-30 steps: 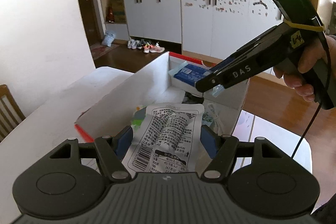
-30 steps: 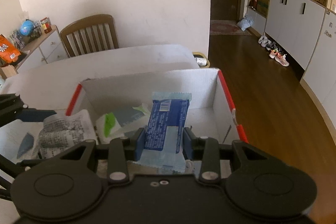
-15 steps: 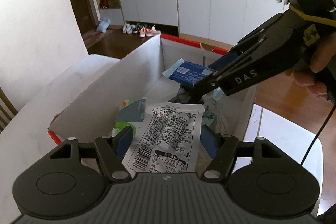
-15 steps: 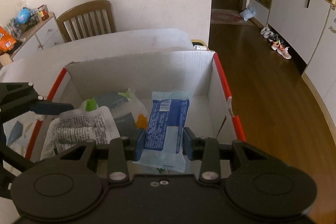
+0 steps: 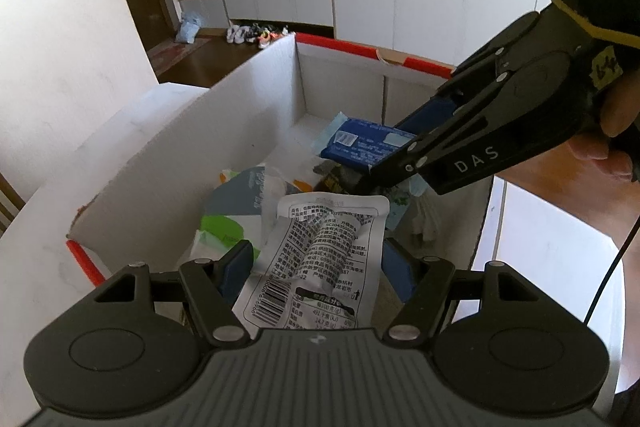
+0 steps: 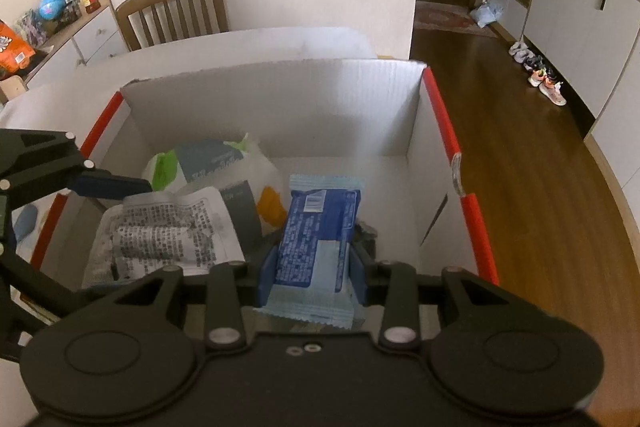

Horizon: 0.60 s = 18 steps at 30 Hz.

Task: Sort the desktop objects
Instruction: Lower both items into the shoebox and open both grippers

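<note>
Already packets [image 6: 208, 171] crowd box [image 6: 280, 99].

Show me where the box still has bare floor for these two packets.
Bare floor lies in the box along its red-edged right wall, beyond the blue packet. The left half is crowded: the white packet hangs over a green-and-white pack and other wrappers.

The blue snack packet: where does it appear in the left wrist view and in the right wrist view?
Left wrist view: the blue snack packet is right of centre, clamped in the right hand-held gripper over the box.
Right wrist view: the packet is at lower centre, between the blue fingers.
Shared landmark: the red-edged cardboard box.
</note>
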Each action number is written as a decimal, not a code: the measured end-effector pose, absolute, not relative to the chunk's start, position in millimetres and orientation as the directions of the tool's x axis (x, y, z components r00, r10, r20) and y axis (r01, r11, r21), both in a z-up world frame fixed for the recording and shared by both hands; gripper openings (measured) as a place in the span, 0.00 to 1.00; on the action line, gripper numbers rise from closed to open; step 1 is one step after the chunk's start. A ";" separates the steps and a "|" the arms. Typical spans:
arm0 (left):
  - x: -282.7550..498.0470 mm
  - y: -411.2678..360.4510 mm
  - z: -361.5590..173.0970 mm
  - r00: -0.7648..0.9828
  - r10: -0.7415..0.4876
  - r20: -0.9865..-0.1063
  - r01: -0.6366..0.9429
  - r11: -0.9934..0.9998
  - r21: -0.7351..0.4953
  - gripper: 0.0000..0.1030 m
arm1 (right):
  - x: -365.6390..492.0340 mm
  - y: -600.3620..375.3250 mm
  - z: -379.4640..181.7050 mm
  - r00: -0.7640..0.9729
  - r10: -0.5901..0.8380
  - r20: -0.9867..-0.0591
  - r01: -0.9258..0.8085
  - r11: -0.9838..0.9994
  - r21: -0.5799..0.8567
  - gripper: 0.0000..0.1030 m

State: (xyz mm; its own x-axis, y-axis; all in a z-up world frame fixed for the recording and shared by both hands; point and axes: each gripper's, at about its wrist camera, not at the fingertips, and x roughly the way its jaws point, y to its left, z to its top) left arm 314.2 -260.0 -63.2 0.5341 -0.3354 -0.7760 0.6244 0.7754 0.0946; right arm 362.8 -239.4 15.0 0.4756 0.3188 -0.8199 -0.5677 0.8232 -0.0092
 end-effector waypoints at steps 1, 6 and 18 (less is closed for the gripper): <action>315.4 -260.2 -63.3 0.531 -0.338 -0.777 0.624 0.777 0.089 0.67 | 363.1 -239.6 13.5 0.473 0.316 -0.822 -0.567 0.824 -0.009 0.36; 321.0 -260.7 -65.7 0.502 -0.342 -0.794 0.622 0.781 0.057 0.67 | 363.2 -241.4 10.7 0.460 0.318 -0.829 -0.567 0.824 0.001 0.36; 334.4 -254.0 -67.9 0.413 -0.377 -0.829 0.643 0.766 -0.028 0.70 | 363.5 -245.8 8.1 0.449 0.320 -0.834 -0.546 0.838 0.027 0.40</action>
State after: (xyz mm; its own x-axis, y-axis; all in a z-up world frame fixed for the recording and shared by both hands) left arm 334.4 -254.0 -67.9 0.4126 -0.3772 -0.8291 0.6427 0.7656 -0.0284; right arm 363.4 -245.8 8.1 0.4492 0.3197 -0.8343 -0.5457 0.8375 0.0271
